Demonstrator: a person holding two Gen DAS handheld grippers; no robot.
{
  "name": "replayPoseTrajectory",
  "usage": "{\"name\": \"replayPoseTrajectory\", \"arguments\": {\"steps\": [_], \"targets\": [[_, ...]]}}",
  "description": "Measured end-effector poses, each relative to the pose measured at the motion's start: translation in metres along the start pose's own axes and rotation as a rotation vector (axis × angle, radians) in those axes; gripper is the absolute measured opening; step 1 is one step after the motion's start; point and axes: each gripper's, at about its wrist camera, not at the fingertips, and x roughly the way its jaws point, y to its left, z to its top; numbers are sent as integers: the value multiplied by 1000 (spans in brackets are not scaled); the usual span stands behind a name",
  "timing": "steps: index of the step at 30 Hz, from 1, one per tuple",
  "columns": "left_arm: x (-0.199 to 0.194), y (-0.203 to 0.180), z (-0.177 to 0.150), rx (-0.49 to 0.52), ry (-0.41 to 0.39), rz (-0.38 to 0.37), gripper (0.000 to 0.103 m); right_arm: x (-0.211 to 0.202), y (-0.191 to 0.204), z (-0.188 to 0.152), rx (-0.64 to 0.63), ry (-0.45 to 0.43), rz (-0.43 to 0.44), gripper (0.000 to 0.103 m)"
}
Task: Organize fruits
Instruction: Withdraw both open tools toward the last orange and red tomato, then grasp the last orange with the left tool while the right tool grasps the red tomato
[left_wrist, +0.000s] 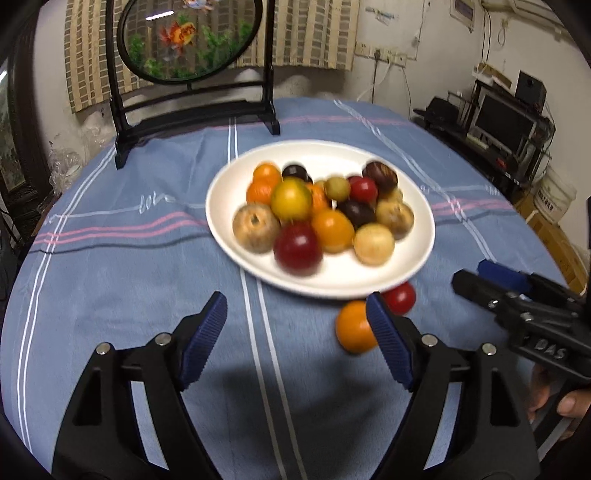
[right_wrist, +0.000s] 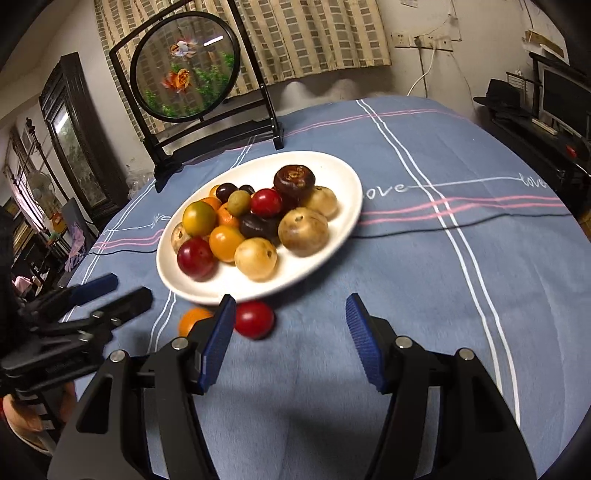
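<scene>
A white oval plate (left_wrist: 229, 236) (right_wrist: 343, 206) holds several small fruits: red, orange, yellow-green, tan and dark purple. Two fruits lie on the blue cloth just in front of the plate: an orange one (left_wrist: 352, 326) (right_wrist: 194, 319) and a red one (left_wrist: 400, 297) (right_wrist: 254, 319). My left gripper (left_wrist: 297, 314) is open and empty, its right finger just beside the orange fruit. My right gripper (right_wrist: 290, 314) is open and empty, its left finger between the two loose fruits, partly hiding the orange one. Each gripper shows in the other's view, the right (left_wrist: 480, 277) and the left (right_wrist: 125, 291).
A round table carries a blue striped cloth (left_wrist: 129, 266) (right_wrist: 461, 280). A black-framed round goldfish screen (left_wrist: 188, 40) (right_wrist: 184, 70) stands at the table's back. A thin black cable (right_wrist: 461, 223) crosses the cloth behind the plate. Shelves with monitors (left_wrist: 506, 122) stand to the right.
</scene>
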Motion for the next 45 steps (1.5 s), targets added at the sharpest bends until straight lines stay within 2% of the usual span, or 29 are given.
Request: {"name": "replayPoseTrajectory", "arguments": {"steps": [6,11,20,21,22,23,24,25,29,34,39,45], "targets": [[9,-14,-14,25,35,-18,80,1,-6,-11,-3,26,-12,62],[15,-23,-19,41,54,-29,80,-4,-1,-17,-41,13,-35,62],[36,-32,-22,56,111,-42,78,-4,-2,-19,-38,20,-18,62],[37,-32,-21,56,113,-42,72,-5,-2,-20,-39,21,-18,62],[39,-33,-20,60,113,-43,60,-5,-2,-20,-43,22,-21,62],[42,-33,-20,63,120,-49,54,-5,-1,-21,-46,24,-23,62],[44,-33,-20,61,126,-87,41,-6,-1,-21,-48,26,-23,62],[45,-32,-20,56,129,-119,39,-5,0,-22,-49,29,-25,62],[39,-33,-24,79,106,-96,39,-1,1,-22,-56,48,-36,62],[25,-16,-26,42,65,-92,38,7,8,-20,-81,66,-56,62],[16,4,-28,27,42,-53,38,22,19,-17,-115,102,-73,62],[20,11,-29,-5,47,-73,38,49,41,-9,-162,162,-94,62]]}}
